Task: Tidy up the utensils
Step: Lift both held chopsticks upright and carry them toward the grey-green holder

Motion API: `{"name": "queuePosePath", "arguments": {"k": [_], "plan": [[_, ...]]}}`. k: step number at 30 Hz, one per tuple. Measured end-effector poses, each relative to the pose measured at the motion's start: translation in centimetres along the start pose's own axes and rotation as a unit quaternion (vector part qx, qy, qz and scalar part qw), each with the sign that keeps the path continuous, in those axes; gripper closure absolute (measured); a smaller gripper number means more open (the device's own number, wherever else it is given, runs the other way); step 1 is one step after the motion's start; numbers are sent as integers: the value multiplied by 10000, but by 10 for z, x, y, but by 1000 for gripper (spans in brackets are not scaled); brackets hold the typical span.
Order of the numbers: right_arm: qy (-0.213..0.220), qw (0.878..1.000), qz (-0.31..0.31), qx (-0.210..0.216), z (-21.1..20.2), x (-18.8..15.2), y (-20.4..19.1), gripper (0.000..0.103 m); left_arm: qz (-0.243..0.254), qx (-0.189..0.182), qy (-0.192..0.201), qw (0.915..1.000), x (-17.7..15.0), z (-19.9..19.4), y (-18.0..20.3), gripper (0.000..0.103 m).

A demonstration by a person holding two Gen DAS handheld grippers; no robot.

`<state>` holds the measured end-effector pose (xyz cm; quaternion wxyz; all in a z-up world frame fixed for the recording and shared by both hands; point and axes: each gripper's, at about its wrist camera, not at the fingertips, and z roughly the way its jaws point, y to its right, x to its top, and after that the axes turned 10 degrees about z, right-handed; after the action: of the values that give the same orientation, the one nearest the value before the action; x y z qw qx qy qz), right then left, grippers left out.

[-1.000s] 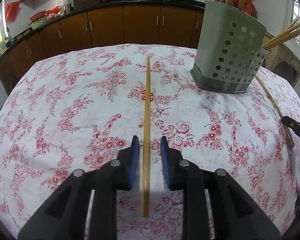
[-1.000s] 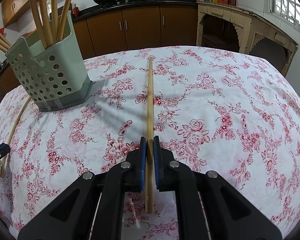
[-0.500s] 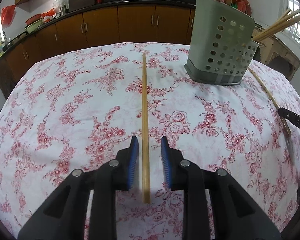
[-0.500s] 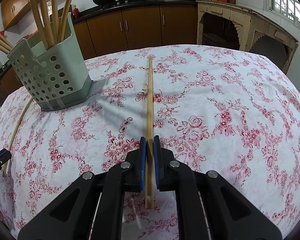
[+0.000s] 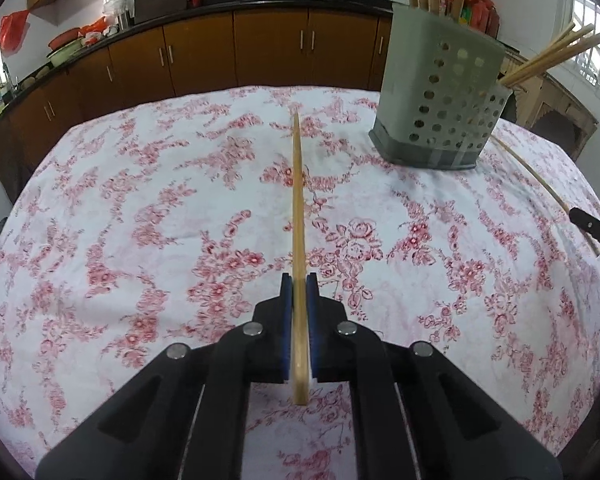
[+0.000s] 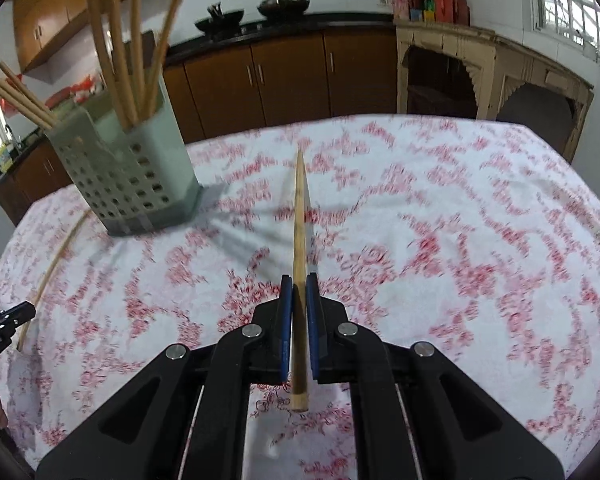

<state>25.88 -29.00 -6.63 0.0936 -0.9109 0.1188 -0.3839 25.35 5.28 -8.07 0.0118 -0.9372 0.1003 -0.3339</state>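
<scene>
Two chopsticks, light, stiff, smooth wood: left gripper [image 5: 299, 285] pinches one [image 5: 298, 208] low over the cloth [image 5: 140, 240], right gripper [image 6: 299, 285] another [image 6: 299, 216], both near the butt; holder [image 5: 440, 104] stands near

both wrist views close, angled down; share table [image 5: 100, 208], holder [image 6: 132, 184].

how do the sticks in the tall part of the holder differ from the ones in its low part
The sticks in the tall part stand nearly upright; the sticks in the low part lean far out over the rim. The tall-part ones rise high above the holder; the low-part ones poke out sideways. Both sets are light wood, in the same perforated holder.
</scene>
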Motion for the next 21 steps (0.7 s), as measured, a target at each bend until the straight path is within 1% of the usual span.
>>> {"name": "queuePosePath", "arguments": {"k": [5, 13, 17, 21], "plan": [[338, 9994, -9, 99, -25, 11, 1, 95, 122, 64, 228, 9996, 6, -24, -1, 95], [677, 9975, 32, 181, -42, 24, 3, 95, 134, 67, 627, 9979, 20, -58, -5, 95], [871, 9958, 49, 268, -54, 31, 2, 95, 119, 35, 981, 9951, 31, -80, -4, 95], [1083, 9934, 39, 370, -68, 37, 0, 95, 118, 21, 1248, 9921, 39, -96, -2, 95]]}}
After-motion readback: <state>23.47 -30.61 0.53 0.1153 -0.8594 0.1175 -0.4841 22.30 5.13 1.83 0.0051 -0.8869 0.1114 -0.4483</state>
